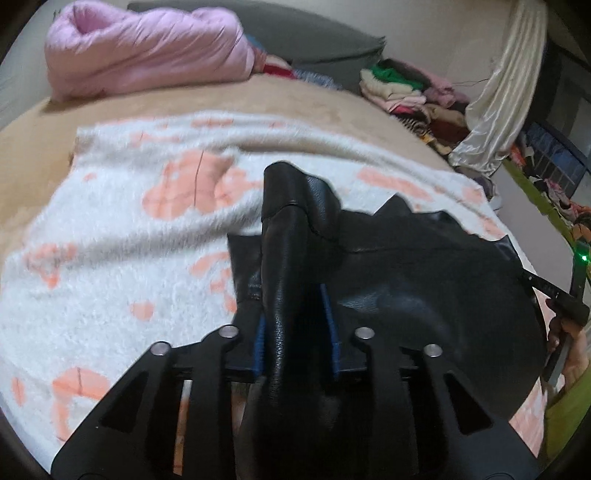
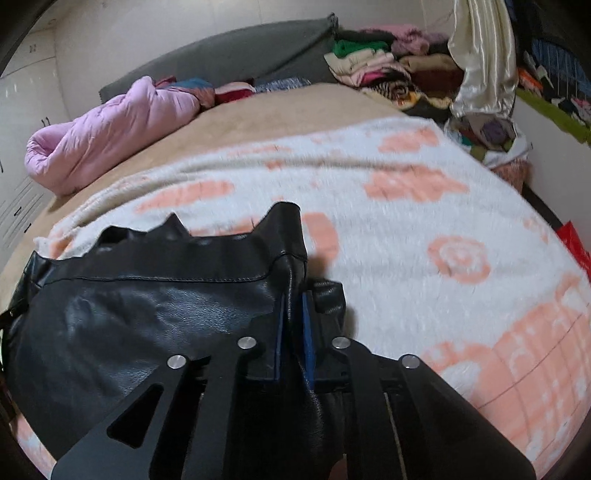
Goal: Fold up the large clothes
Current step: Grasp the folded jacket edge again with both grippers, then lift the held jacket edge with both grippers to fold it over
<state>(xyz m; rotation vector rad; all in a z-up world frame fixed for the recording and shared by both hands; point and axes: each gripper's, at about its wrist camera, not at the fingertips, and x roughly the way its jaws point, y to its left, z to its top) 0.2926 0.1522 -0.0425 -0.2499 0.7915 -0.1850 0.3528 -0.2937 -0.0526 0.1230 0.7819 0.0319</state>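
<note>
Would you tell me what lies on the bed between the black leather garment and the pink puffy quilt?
Only white blanket with peach flowers, then bare tan bedcover, separates the black leather garment from the pink quilt; the right wrist view shows this.

a bed [image 2: 258,107] with a grey headboard [image 2: 236,55] stands by a pale wall [image 2: 147,33]; a cream curtain [image 1: 506,92] hangs beside it.
</note>
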